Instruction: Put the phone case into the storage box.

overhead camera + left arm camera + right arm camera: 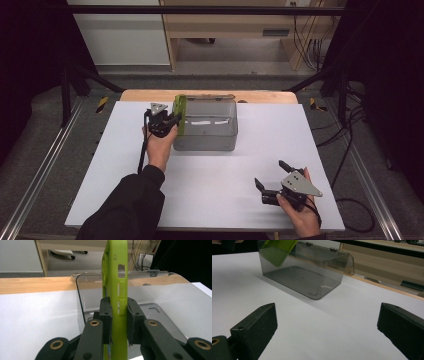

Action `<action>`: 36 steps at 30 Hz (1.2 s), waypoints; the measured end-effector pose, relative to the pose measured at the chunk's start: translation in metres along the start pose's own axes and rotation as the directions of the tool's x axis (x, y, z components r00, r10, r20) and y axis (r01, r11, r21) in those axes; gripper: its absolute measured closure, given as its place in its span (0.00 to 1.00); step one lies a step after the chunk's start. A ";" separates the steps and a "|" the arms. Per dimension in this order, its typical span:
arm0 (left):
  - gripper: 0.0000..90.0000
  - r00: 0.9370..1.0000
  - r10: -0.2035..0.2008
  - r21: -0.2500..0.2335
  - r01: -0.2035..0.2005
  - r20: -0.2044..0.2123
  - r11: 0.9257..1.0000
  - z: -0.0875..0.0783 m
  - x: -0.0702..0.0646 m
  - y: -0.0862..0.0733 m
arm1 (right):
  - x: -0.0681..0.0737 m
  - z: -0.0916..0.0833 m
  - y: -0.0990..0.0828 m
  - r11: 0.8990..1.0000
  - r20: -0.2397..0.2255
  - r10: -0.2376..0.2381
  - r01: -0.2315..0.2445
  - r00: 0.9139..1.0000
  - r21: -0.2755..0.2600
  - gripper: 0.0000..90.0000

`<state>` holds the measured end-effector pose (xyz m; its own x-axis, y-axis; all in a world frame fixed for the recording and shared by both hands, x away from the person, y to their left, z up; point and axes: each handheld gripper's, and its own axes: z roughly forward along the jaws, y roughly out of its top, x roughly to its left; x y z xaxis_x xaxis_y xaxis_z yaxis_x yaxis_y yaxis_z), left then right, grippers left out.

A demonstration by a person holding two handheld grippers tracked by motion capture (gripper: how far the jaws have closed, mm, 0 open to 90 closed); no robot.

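Left tongs (118, 322) clench a lime-green plastic case (115, 290) at the smoky transparent hinged box (207, 127) (seemingly mid-placement); right tongs (272, 181) released, idle.

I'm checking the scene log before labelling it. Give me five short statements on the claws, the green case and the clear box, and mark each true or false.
1. The left claw is clamped on the green case. True.
2. The right claw holds the clear box. False: it is open, holding nothing, apart from the box.
3. The box's lid is shut. False: it stands open at the far side.
4. The green case is held on edge at the box's left end. True.
5. The box sits on bare wood. False: it sits on the white table surface.
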<state>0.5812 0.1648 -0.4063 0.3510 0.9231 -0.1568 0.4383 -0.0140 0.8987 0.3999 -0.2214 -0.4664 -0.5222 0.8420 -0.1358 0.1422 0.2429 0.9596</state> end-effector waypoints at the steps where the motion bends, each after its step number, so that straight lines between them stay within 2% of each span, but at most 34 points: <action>1: 0.86 1.000 -0.001 0.000 0.001 0.000 1.000 0.000 0.000 0.000 | 0.000 0.000 0.000 1.000 0.000 0.002 -0.002 1.000 0.000 0.04; 21: 0.86 1.000 -0.009 0.012 0.009 0.007 1.000 0.003 -0.002 -0.002 | 0.000 0.000 0.000 1.000 0.000 0.003 -0.003 1.000 0.000 0.04; 27: 0.86 1.000 0.023 0.019 -0.023 0.004 1.000 0.005 -0.006 -0.003 | 0.001 0.001 0.000 1.000 -0.006 0.000 0.000 1.000 0.005 0.04; 36: 0.86 1.000 0.005 0.024 -0.005 0.001 1.000 0.007 -0.003 -0.005 | 0.001 0.001 0.000 1.000 -0.005 0.001 -0.001 1.000 0.003 0.04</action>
<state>0.5834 0.1591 -0.4126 0.3538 0.9227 -0.1531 0.4565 -0.0275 0.8893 0.4003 -0.2203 -0.4671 -0.5261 0.8399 -0.1334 0.1457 0.2435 0.9589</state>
